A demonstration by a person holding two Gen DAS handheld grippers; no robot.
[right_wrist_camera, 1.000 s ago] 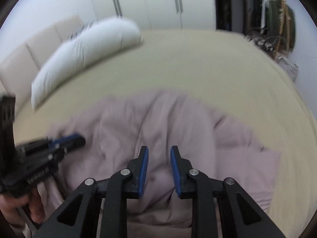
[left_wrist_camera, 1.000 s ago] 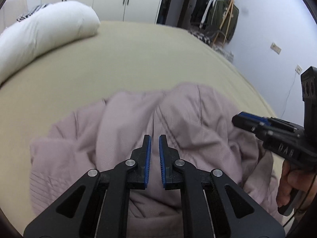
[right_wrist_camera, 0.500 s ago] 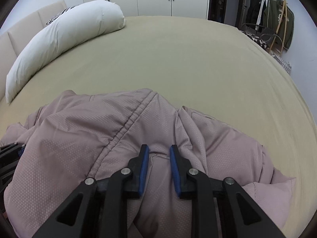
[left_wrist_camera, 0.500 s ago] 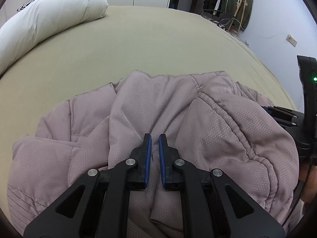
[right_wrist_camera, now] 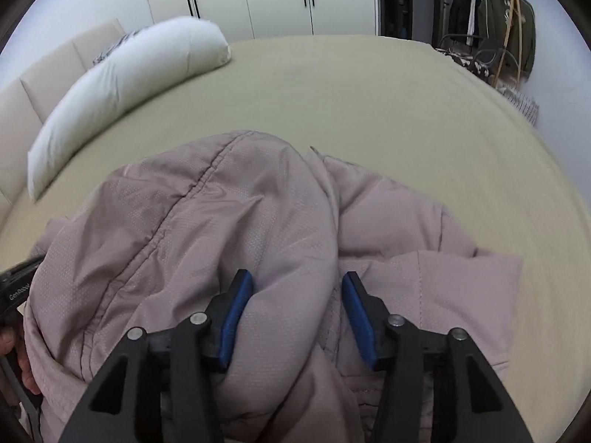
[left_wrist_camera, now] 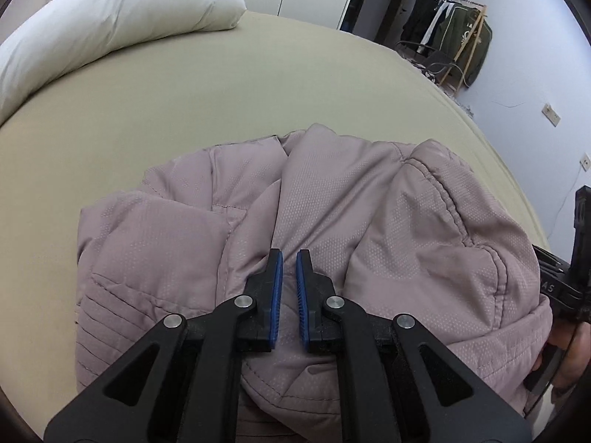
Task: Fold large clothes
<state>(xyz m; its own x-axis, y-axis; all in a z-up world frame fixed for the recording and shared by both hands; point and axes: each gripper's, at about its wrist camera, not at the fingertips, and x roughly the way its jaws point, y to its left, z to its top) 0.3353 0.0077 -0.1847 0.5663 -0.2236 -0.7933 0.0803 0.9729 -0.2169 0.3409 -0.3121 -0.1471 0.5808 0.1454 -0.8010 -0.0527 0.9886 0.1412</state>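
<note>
Two hand-held grippers worked a jacket (left_wrist_camera: 369, 221) bunched on the bed (left_wrist_camera: 221, 92). Left (left_wrist_camera: 289, 258) was nearly closed, holding nothing visible; right (right_wrist_camera: 297, 280) gaped wide around a puffy fold, apparently positioned to pinch it.

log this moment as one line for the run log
stage: fold underway | jacket: bunched on bed | left gripper: fingers nearly shut over jacket, grip unclear | right gripper: fingers open astride a fold
</note>
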